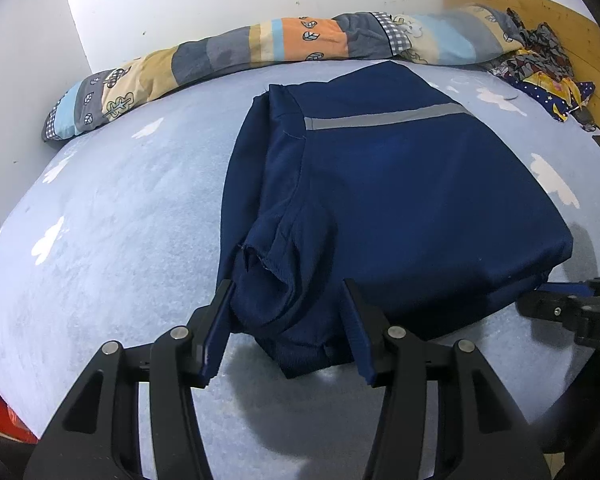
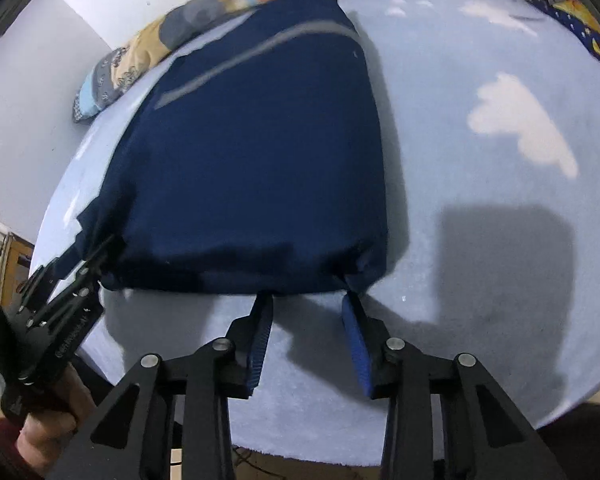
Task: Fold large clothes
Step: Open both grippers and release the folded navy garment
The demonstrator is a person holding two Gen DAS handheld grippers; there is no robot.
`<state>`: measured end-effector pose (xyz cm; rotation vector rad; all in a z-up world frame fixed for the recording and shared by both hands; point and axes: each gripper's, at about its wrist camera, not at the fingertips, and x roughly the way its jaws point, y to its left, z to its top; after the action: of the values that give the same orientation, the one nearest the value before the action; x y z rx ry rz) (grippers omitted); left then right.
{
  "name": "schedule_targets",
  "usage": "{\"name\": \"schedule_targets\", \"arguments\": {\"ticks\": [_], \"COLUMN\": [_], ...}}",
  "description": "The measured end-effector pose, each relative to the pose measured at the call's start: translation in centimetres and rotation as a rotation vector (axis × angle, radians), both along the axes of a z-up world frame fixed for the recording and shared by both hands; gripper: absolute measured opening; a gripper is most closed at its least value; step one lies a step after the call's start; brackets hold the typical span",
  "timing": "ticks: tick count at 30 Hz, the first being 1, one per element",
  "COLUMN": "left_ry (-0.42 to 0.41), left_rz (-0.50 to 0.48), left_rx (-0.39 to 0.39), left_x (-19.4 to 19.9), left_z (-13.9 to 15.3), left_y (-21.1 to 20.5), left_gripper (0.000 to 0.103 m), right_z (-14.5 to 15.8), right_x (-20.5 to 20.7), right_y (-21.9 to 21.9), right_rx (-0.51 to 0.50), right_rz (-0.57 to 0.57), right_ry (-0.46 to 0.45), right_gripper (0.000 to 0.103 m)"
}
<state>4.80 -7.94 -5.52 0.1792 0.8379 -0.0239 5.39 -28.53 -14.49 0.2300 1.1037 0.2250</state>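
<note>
**Operator:** Pale blue fleece with white cloud shapes covers the bed (image 1: 112, 216), and that takes up most of both my views. At its far edge, against the white wall, I see a rolled patchwork quilt (image 1: 236, 50) in orange, grey and tan.

**Colleague:** And the clothing?

**Operator:** My navy garment (image 1: 400, 200) lies folded into a rough rectangle in the middle of the bed, a grey reflective stripe (image 1: 384, 118) running across its far part. On the left side a sleeve (image 1: 280, 248) is tucked over the body, its cuff opening facing my left camera.

**Colleague:** Where are your tools?

**Operator:** Both sit at the garment's near edge. My left gripper (image 1: 288, 292) has its fingers spread, one on either side of the bunched sleeve fabric, not closed on it. My right gripper (image 2: 306, 300) also has its fingers apart, tips touching or just under the near hem towards the garment's right corner; I cannot tell whether any cloth is caught between them.

**Colleague:** Anything smaller?

**Operator:** Some crumpled patterned cloth (image 1: 548, 72) lies at the far right corner beside a wooden headboard (image 1: 548, 12). In the right view I also see my left hand (image 2: 48, 412) gripping its tool's handle.
</note>
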Motion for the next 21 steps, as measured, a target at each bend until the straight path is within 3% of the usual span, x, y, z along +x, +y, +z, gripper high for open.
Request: {"name": "schedule_targets", "arguments": {"ticks": [6,11,16,18,21], "left_ry": [-0.008,-0.012,-0.012,-0.014,-0.015], "left_rz": [-0.005,-0.008,-0.006,-0.007,-0.009], "left_rx": [0.008,0.006,0.007,0.008,0.011], "left_x": [0.0,-0.1,-0.1,-0.2,-0.2], "left_z": [-0.1,-0.2,-0.2,-0.2,-0.2], "left_y": [-0.1,-0.1,-0.1,-0.1,-0.1], "left_gripper": [0.051,0.052,0.052,0.052,0.052], "right_z": [1.1,5.0,7.6,7.5,5.5], "right_x": [-0.8,-3.5,-5.1,-4.1,-2.4], "right_y": [0.7,1.6,1.9,2.0,1.6], "right_rx": [-0.044,-0.133,-0.155,-0.126,-0.085], "right_rz": [0.013,0.002,-0.018,-0.015,-0.024], "right_ry": [-0.054,-0.258,-0.436,-0.426,-0.316], "right_gripper": [0.039,0.041,0.041,0.041,0.038]}}
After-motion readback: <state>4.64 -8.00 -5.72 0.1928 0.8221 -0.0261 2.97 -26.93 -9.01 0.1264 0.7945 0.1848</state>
